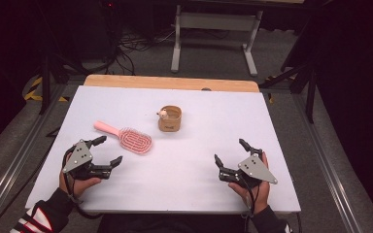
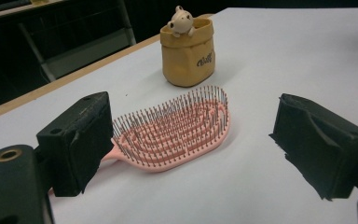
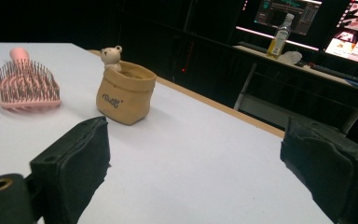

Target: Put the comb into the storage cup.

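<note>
2 grippers are in my hands at the near edge of the white table (image 1: 184,179), and neither one holds anything. My left gripper (image 1: 109,151) sits at the near left with its jaws spread wide, and I see the pink hairbrush (image 1: 128,137) lying just beyond them on the tabletop, apart from both jaw tips. In the left gripper view the hairbrush (image 2: 177,130) lies flat with its bristles pointing up, its oval head between the lines of the 2 black jaws but farther out, and its handle running off behind the left-hand jaw. The handle points toward the far left of the table in the high view. Just past the brush head stands a small tan pouch (image 1: 170,119), upright and open at the top, with a little bear figure (image 1: 162,114) peeking over its rim; the pouch is near the brush head but I see a gap of bare table between them. My right gripper (image 1: 232,156) rests at the near right, well apart from the brush and the pouch, its jaws also wide open over bare table. In the right gripper view the pouch (image 3: 125,93) stands ahead to the left, and the hairbrush (image 3: 27,84) lies beyond it.
</note>
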`<act>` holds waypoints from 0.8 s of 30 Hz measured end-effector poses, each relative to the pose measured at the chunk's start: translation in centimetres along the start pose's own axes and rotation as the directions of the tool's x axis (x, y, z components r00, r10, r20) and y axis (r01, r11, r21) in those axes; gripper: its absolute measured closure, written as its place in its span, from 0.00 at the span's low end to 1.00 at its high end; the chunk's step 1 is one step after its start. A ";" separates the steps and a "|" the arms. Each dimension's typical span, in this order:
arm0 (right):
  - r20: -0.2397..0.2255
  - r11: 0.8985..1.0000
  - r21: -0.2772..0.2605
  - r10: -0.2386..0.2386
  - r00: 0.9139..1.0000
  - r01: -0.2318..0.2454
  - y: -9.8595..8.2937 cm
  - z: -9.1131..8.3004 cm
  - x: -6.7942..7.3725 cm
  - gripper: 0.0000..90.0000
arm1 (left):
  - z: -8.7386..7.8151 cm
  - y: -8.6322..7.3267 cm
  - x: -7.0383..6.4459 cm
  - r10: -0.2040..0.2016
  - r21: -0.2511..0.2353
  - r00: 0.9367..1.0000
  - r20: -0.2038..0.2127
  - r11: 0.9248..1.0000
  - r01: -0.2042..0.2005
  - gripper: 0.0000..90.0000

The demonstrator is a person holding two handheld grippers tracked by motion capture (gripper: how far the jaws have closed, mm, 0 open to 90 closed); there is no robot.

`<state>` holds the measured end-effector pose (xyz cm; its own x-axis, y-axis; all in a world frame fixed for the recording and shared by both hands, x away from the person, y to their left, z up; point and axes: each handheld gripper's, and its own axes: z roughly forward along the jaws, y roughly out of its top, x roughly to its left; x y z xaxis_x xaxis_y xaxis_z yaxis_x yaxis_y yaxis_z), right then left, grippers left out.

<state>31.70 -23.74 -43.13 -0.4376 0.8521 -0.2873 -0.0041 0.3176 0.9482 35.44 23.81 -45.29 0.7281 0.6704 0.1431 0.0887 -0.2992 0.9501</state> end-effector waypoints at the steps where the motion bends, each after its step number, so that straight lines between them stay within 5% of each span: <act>1: 0.000 1.000 0.004 -0.005 1.000 0.005 -0.1 0.0 0.0 0.10 | 0.0 0.0 0.0 0.001 0.000 1.000 -0.005 1.000 -0.001 0.16; 9: 0.005 1.000 0.007 -0.006 1.000 0.006 0.1 0.3 -0.1 0.10 | -0.3 0.2 0.8 -0.003 -0.006 1.000 -0.010 1.000 0.003 0.19; 15: 0.016 1.000 0.013 -0.011 1.000 0.010 0.0 0.5 0.2 0.11 | -0.2 0.9 2.6 0.009 -0.005 0.998 -0.065 1.000 -0.009 0.26; 18: 0.016 1.000 0.021 -0.006 1.000 0.006 -0.2 0.6 0.1 0.12 | 0.0 2.3 5.0 -0.009 -0.030 0.997 -0.079 1.000 0.007 0.35; 23: 0.005 0.999 0.049 -0.003 1.000 0.003 -0.5 1.0 0.1 0.12 | 0.8 3.4 7.2 -0.044 -0.034 0.991 -0.125 0.999 0.040 0.70; 24: 0.005 0.999 0.049 -0.003 1.000 0.003 -0.5 1.0 0.1 0.12 | 1.3 3.5 7.7 -0.060 -0.021 0.990 -0.131 0.998 0.058 0.70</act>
<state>32.54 -23.40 -43.82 -0.4331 0.8531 -0.2909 0.0390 0.3401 0.9396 42.25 27.08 -41.18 0.6262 0.7702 0.1211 0.1164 -0.2460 0.9623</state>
